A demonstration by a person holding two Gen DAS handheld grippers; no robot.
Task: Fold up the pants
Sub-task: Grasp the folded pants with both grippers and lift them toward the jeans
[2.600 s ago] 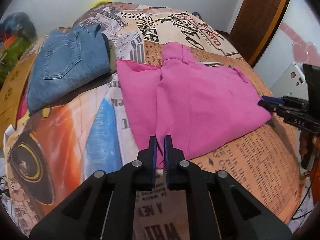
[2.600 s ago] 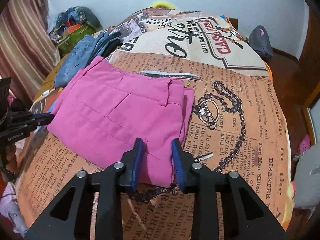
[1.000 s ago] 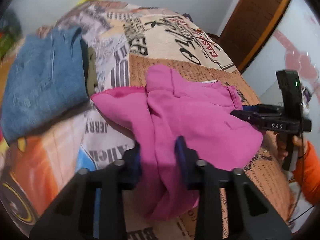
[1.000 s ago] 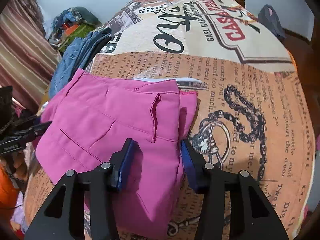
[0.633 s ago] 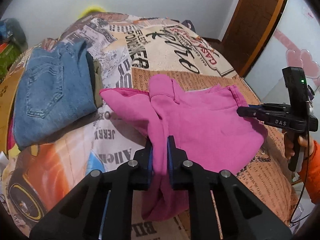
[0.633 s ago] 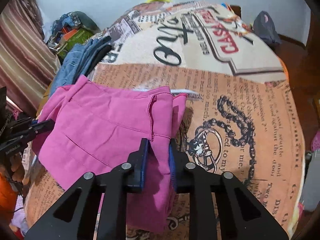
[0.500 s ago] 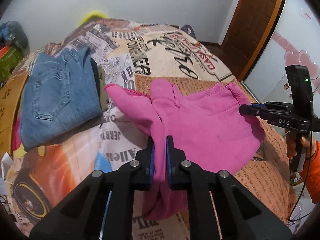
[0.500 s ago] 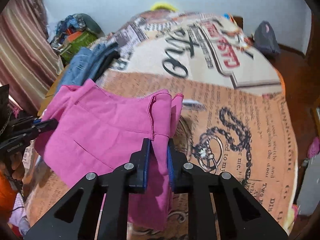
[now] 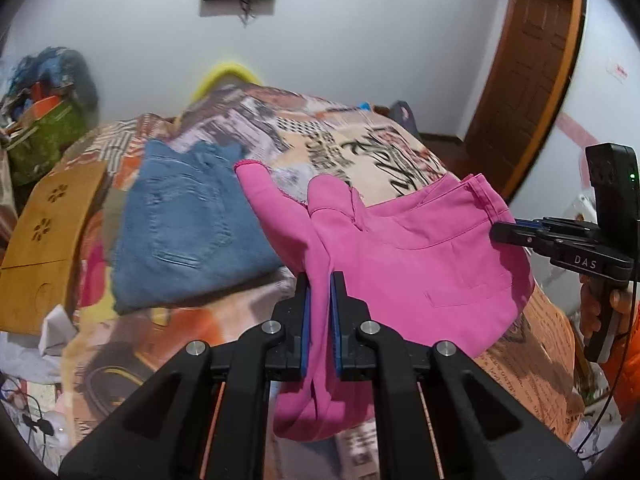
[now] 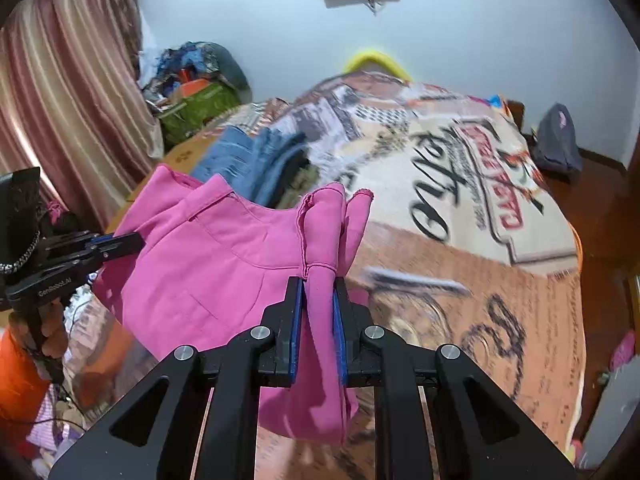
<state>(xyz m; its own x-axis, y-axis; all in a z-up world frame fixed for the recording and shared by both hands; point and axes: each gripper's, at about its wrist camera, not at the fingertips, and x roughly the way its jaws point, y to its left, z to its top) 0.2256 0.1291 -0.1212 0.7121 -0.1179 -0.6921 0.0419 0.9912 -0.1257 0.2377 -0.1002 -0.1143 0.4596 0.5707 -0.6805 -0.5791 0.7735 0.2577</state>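
The pink pants point(image 9: 416, 256) hang in the air above the bed point(image 9: 400, 148), stretched between the two tools with their long axis running from left to right across the near part of the bedspread. The left gripper point(image 9: 319, 292) has its two blue-padded jaws pressed together on a bunched fold of pink cloth at the left end, and loose fabric droops below the jaws toward the near edge. In the right wrist view the right gripper point(image 10: 318, 300) is likewise clamped on a gathered fold of the pants point(image 10: 224, 264) at their right end, with cloth hanging down beneath its jaws. Between the two grips the fabric sags in a shallow sling, its upper hem edge toward the far side and a welt pocket line showing on the face. A pair of folded blue jeans point(image 9: 188, 232) lies flat on the bed to the far left of the pink pants, apart from them. In the left wrist view the right gripper point(image 9: 516, 236) appears at the right edge, nipping the pants' right corner, and in the right wrist view the left gripper point(image 10: 120, 246) is seen at the left edge doing the same.
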